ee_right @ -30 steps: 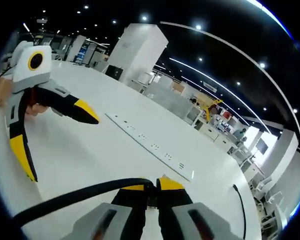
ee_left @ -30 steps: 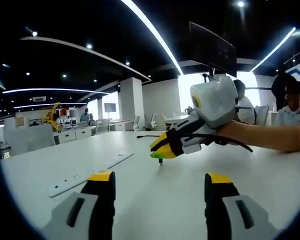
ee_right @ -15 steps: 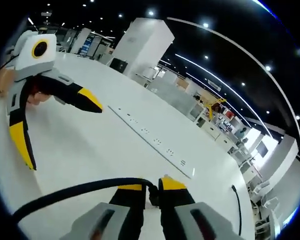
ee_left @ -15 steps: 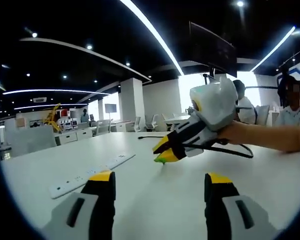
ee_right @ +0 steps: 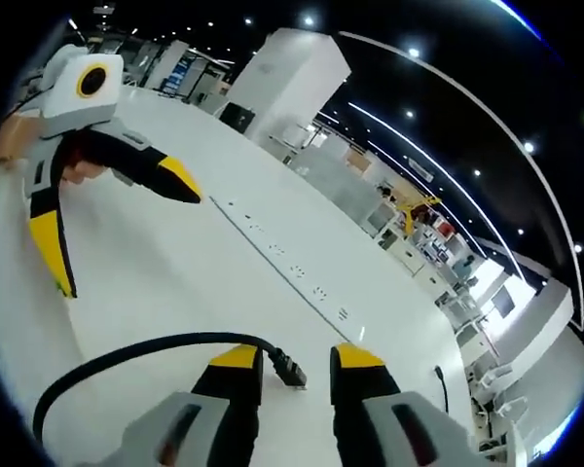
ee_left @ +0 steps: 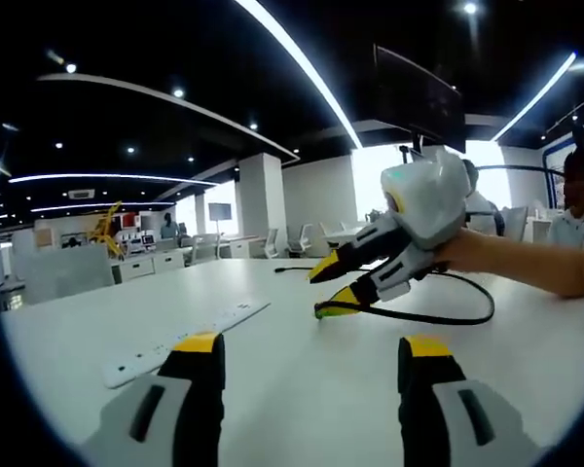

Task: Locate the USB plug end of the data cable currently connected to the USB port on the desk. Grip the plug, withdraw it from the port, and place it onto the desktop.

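Right tool [ee_right: 297, 357] gapes just above the tabletop [ee_right: 175, 292], USB plug [ee_right: 288, 369] loose between its jaws; left tool [ee_left: 312, 347] open, level.

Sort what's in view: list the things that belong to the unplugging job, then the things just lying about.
Job:
USB plug, between the open jaws of the right gripper
black cable
power strip
white desk

Lying about:
second dark cable near the far edge
left gripper, open, idle

1. The left gripper [ee_left: 307, 362] has grey jaws with yellow-topped black tips and a dark slot in each grey face.
2. The right gripper [ee_left: 333, 287] has a white housing and yellow-tipped black jaws.
3. A bare-sleeved hand [ee_left: 455, 258] grips it.
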The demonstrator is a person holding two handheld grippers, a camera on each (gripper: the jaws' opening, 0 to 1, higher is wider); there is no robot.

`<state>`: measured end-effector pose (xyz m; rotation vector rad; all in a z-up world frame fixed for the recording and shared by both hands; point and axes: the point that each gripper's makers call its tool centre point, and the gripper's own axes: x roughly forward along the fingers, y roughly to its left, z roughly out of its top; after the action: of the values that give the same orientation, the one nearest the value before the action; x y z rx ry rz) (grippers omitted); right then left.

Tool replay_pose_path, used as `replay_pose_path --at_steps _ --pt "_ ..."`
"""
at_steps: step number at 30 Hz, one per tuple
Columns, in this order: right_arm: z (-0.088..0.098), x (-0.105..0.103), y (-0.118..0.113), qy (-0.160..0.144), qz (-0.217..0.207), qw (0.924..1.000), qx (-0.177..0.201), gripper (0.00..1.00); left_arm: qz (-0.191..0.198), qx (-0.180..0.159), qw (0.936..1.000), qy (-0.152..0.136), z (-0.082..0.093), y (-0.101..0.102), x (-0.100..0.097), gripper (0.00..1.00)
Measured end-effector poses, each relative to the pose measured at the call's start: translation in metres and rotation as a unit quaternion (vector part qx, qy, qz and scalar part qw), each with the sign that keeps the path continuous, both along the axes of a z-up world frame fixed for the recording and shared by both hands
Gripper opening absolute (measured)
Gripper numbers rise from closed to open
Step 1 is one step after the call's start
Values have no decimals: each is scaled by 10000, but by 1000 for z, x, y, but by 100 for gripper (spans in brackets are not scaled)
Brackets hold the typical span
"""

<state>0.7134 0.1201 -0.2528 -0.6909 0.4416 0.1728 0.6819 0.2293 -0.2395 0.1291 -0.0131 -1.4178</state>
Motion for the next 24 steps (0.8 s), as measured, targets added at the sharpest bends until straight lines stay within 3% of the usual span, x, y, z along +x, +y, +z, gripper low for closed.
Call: replay_pose_path --at_steps 5,10,24 --pt "9 0 -6 -147 -17 9999 28 33 38 -33 10000 5 2 1 3 73" --pt "16 0 -7 -282 -31 9991 300 36 72 -59 10000 18 4 1 6 73" --pt "13 -1 -7 -237 -53 9988 430 37 162 -93 9998 98 4 1 16 72"
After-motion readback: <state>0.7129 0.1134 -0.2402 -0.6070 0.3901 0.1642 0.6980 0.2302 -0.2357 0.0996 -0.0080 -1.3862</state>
